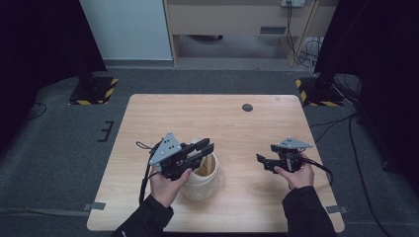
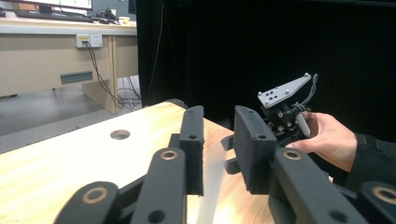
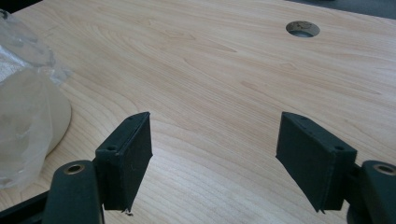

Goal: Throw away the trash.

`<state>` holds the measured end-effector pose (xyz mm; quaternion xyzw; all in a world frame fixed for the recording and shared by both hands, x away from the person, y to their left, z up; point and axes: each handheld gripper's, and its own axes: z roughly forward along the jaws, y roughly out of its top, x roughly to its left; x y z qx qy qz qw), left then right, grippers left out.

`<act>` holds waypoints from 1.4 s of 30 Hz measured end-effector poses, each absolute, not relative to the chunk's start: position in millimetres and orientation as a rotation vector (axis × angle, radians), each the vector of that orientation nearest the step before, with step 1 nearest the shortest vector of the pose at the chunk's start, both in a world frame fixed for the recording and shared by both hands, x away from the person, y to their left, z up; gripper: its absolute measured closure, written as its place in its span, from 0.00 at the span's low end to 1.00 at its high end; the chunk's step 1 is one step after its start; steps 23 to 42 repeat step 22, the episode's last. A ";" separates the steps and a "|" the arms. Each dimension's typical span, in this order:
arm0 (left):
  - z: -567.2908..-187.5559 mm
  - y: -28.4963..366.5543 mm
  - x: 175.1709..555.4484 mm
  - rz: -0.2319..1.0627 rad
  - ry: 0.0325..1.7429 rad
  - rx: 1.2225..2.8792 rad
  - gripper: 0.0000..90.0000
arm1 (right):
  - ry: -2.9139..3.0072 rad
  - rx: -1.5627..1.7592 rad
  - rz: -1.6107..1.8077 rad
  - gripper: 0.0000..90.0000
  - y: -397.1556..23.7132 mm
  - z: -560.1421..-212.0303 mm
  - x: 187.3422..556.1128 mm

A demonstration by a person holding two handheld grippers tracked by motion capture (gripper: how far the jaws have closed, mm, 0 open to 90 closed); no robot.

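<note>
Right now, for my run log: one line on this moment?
left gripper: above tub, jaws narrowly apart, empty | right gripper: open, empty, over table

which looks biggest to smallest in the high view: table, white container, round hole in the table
1. table, by far the largest.
2. white container, partly hidden under the left gripper.
3. round hole in the table, clearly smallest, though it lies farther from the camera.

Soft, even light falls on the table (image 1: 247, 133) from above; the surroundings stay dark. Nearby jaws look slightly blurred.
</note>
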<state>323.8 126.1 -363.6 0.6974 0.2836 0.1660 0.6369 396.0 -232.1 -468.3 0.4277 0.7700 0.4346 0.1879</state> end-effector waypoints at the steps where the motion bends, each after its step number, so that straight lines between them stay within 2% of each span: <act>1: -363.3 128.5 323.3 0.383 0.649 1.591 0.78 | 2.165 1.206 1.224 0.30 -232.3 -468.4 396.0; 7: -357.3 152.7 317.3 0.422 0.683 1.537 0.63 | 2.165 1.217 1.213 0.28 -235.0 -469.8 396.1; 13: -357.0 193.7 312.7 0.527 0.745 1.476 0.50 | 2.187 1.225 1.160 0.24 -236.9 -477.4 397.4; 17: -369.8 226.4 320.2 0.589 0.854 1.455 0.38 | 2.199 1.240 1.126 0.20 -237.9 -481.9 398.1; 20: -393.2 249.9 329.9 0.612 0.977 1.493 0.29 | 2.204 1.251 1.106 0.19 -239.2 -485.4 399.0; 22: -413.7 264.0 337.3 0.632 1.063 1.528 0.27 | 2.209 1.256 1.094 0.18 -240.4 -488.2 399.8; 42: -413.7 264.0 337.3 0.632 1.063 1.528 0.27 | 2.209 1.256 1.094 0.18 -240.4 -488.2 399.8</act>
